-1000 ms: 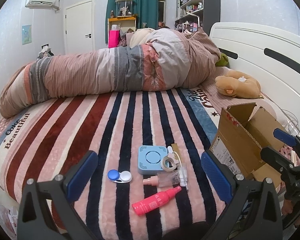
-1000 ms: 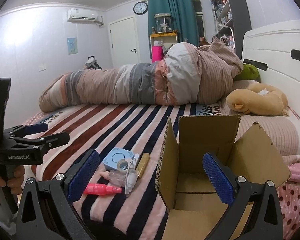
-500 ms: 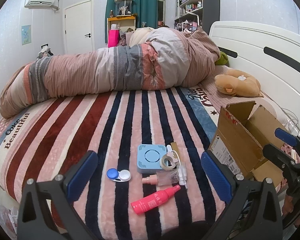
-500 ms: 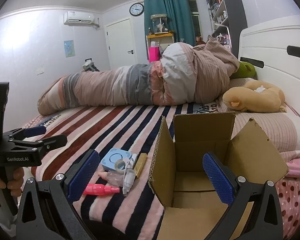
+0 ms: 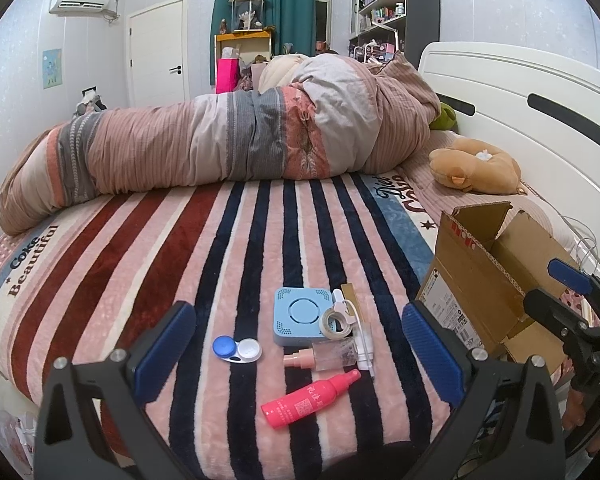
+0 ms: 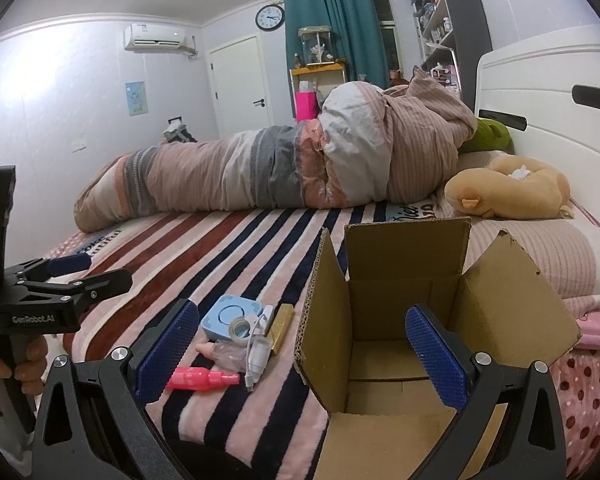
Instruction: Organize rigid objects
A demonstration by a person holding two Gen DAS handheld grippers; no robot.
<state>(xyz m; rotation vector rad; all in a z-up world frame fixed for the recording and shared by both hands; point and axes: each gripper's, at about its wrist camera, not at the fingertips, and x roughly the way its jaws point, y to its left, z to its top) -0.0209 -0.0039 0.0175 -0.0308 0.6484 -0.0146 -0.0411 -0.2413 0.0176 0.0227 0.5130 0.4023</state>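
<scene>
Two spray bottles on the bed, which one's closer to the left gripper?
The opaque pink spray bottle, lying nearest the left gripper; the clear one with the pale pink cap lies farther off, against the blue box.

Both tools are matte black plastic frames. The left gripper (image 5: 298,346) and the right gripper (image 6: 300,346) each carry two fingers faced with blue, diamond-textured pads (image 6: 434,354), fastened by round silver screws (image 6: 118,353). In the right wrist view the left gripper's body bears white lettering "GenRobot.AI", above a black pistol handle in the hand (image 6: 4,372).
</scene>
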